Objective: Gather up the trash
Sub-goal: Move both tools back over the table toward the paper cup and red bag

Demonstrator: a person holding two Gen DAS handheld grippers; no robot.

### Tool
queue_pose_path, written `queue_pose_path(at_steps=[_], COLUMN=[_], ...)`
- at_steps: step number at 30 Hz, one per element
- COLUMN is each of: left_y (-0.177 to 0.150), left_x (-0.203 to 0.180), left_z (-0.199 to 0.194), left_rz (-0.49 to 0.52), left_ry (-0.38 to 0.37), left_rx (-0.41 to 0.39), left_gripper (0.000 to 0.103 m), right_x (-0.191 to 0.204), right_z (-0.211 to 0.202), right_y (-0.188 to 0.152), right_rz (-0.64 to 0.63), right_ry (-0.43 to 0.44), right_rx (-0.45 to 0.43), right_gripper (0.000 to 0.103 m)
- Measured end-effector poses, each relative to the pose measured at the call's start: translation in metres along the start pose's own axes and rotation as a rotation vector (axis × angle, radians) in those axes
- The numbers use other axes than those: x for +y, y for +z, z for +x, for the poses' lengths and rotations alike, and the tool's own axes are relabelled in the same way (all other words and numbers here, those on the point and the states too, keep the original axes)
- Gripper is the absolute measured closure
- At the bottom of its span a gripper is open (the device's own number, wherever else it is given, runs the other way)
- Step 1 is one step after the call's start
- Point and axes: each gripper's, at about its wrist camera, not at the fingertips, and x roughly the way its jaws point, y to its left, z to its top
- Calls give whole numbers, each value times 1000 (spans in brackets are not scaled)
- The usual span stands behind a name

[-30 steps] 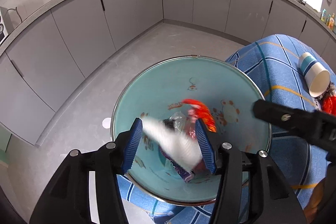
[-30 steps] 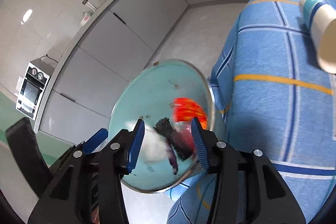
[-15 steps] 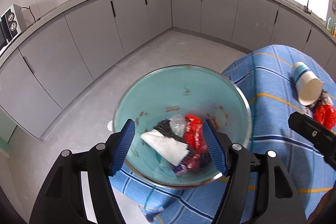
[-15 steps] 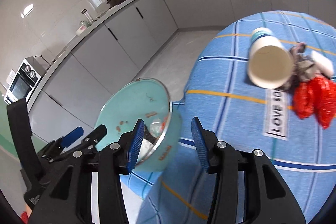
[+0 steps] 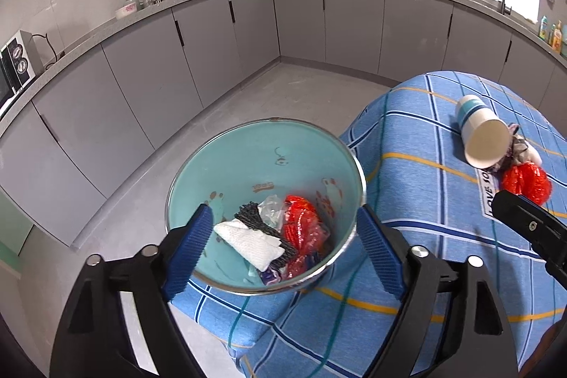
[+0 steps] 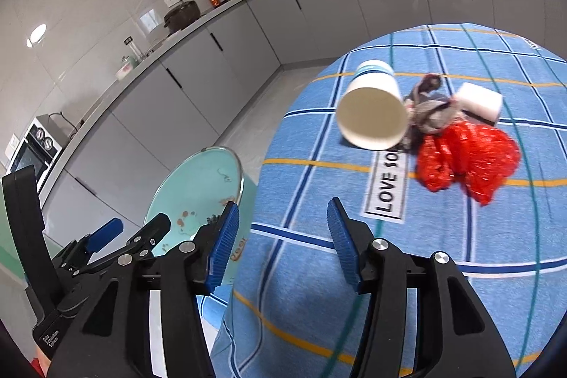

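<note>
A teal bowl (image 5: 248, 165) with a metal rim sits at the left edge of the blue checked tablecloth (image 5: 418, 186). It holds a white tissue (image 5: 253, 241), a black mesh piece (image 5: 253, 218), clear plastic and a red wrapper (image 5: 301, 225). My left gripper (image 5: 283, 250) is open and empty, its jaws spread wide on either side of the bowl. My right gripper (image 6: 280, 240) is open and empty above the cloth, right of the bowl (image 6: 202, 179). Ahead of it lie a tipped paper cup (image 6: 372, 108), grey crumpled trash (image 6: 432, 116), a white roll (image 6: 478, 100) and a red plastic bag (image 6: 467, 162).
The table's rounded left edge drops to a grey floor (image 5: 212, 116). Grey kitchen cabinets (image 5: 177, 59) curve around behind, with pots and a wok on the counter. A "LOVE" label (image 6: 388, 186) is printed on the cloth. The right gripper's body (image 5: 531, 229) shows in the left wrist view.
The white tissue dropped from my left gripper into the bowl. Both grippers pulled back; the right one swung away from the bowl toward the cup and red bag.
</note>
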Motion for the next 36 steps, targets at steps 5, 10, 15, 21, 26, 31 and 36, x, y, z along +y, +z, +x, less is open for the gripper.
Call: queue_pose_path(at_steps=[5,10,15,21,26,31,36], left_y=[-2,-4,-5,-6,-8,-11,-14], left_x=[-13,-26,-42,-60,-78,-97,-114], left_z=[-9,-12,-17,-22,-25,-26,-21], left_rz=[6,11,37,58,81,109,138], left_ry=[-2,-9,-26,-48,-75,-104,-133], left_rx=[-11,-4,-11,-13,-12,-8,4], left_gripper=[6,6,6,6,6,6,6], right_x=[-14,-31,-51,-73,-91,-109,-123], right_z=[-15,-29,-42,-55,-63,-69,-69], right_y=[0,-1,-2,-6,-9,-11,-9], right_rz=[8,28,56,81,101,122,139], right_ry=[-20,-45,-72,-102,-126,-157,-180], right_rx=[-26,-49,-70,-87,-93,-93,-89], right_gripper=[45,45,45,45,45,45,45])
